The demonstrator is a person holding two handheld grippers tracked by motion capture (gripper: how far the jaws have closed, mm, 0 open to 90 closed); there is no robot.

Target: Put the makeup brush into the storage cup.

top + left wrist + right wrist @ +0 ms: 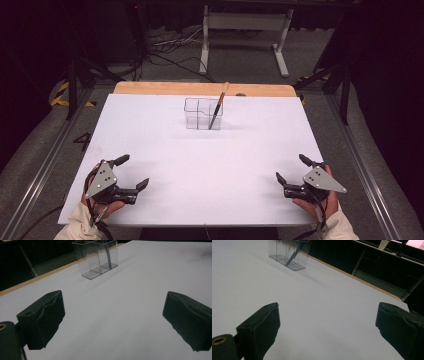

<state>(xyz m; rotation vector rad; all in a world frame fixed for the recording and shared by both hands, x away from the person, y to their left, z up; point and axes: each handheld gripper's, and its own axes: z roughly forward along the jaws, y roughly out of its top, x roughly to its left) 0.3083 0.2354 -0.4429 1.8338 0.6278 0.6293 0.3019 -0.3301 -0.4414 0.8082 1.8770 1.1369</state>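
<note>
Left tool [134, 172] and right tool [291, 168]: jaws spread, empty, resting at the near corners of the worktop [165, 150]. The brush [218, 106] stands tilted in the right compartment of the clear holder [196, 115], well apart from both tools, near the far edge. Judged step: start or rest position, no grasp begun. Next move calls for a long forward reach, then closing on the handle above the rim.

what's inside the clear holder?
The clear holder has several compartments. One pen-like tool stands tilted in the right-hand one, dark tip down, tan end above the rim. The others look empty. Both tongs are open, far from it.
</note>
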